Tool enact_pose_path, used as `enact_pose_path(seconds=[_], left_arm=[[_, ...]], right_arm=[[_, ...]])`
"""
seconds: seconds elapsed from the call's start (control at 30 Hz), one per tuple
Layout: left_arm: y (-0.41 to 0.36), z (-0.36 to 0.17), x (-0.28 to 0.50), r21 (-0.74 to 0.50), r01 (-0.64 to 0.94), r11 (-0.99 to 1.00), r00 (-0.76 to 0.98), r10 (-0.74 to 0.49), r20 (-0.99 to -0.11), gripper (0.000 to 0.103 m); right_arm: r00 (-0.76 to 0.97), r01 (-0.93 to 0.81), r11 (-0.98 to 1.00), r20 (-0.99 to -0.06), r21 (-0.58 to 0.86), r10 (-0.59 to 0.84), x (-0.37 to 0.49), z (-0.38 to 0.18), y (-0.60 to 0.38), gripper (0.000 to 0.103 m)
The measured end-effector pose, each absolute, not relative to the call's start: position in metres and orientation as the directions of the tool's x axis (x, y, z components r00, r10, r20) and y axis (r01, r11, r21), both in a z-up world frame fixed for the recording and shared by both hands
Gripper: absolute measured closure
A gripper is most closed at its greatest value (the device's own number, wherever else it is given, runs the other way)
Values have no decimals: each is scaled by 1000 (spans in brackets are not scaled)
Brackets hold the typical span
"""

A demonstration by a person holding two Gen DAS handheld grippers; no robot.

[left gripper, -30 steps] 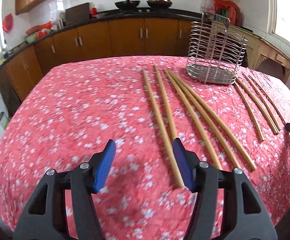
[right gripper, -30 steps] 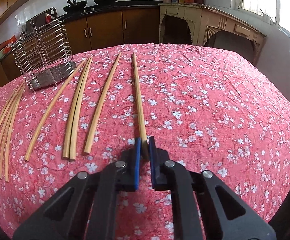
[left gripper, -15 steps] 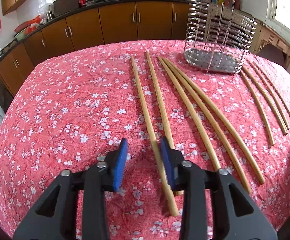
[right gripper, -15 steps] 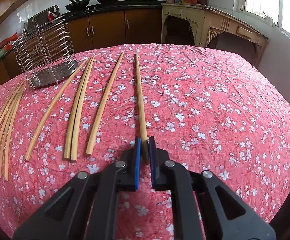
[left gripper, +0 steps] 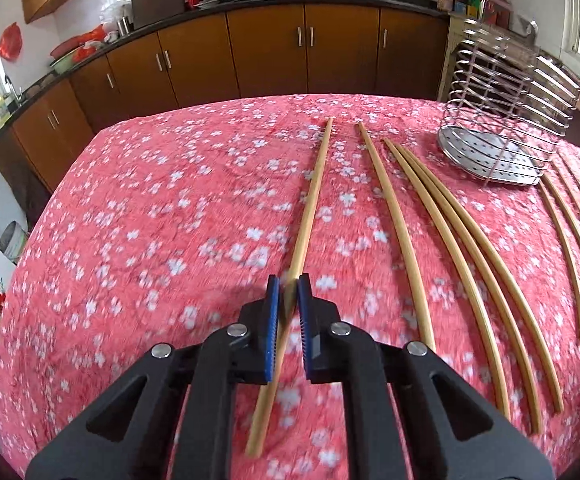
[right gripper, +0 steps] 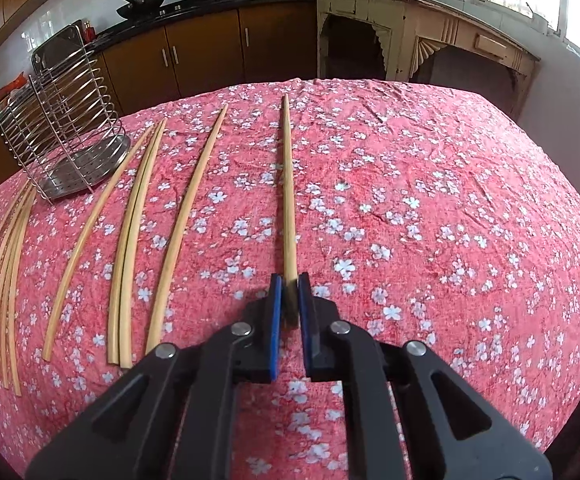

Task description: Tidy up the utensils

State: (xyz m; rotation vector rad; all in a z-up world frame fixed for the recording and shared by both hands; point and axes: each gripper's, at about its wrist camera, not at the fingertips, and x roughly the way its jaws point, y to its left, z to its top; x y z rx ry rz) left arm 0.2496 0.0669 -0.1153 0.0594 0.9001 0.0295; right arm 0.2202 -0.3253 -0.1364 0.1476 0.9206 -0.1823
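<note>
I am clamping the left gripper (left gripper: 288,294) on a wooden chopstick (left gripper: 309,216) lying along the middle of the flowered table (left gripper: 150,216), its near end poking out below my blue pads (left gripper: 273,328). My right gripper (right gripper: 289,294) is pinching the near end of another chopstick (right gripper: 287,184). The wire holder (right gripper: 62,136) is standing near the table's far edge.

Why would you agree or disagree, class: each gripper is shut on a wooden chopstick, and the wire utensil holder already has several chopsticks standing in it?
Disagree on one point. The left gripper and right gripper are each shut on a wooden chopstick, but the wire utensil holder holds no chopsticks, as the left wrist view shows.
</note>
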Motion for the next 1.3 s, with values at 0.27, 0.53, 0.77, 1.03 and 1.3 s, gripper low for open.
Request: enact_pose_path(seconds=[0.27, 0.53, 0.77, 1.03, 1.3], left_arm=[[66, -117, 208, 79, 42, 996, 632, 35, -774, 71], [70, -118, 210, 58, 45, 997, 626, 16, -779, 95], [75, -106, 193, 42, 48, 998, 655, 1, -755, 96], [84, -70, 181, 43, 34, 999, 726, 5, -688, 96], [84, -74, 180, 29, 30, 999, 721, -1, -693, 96]], right_arm=[[606, 182, 983, -791, 37, -83, 194, -140, -310, 77], [625, 187, 980, -778, 66, -67, 183, -143, -313, 101], [700, 173, 984, -708, 45, -91, 161, -113, -311, 101], [695, 135, 991, -714, 13, -85, 162, -99, -303, 71], [603, 185, 983, -789, -3, -116, 194, -134, -306, 79]])
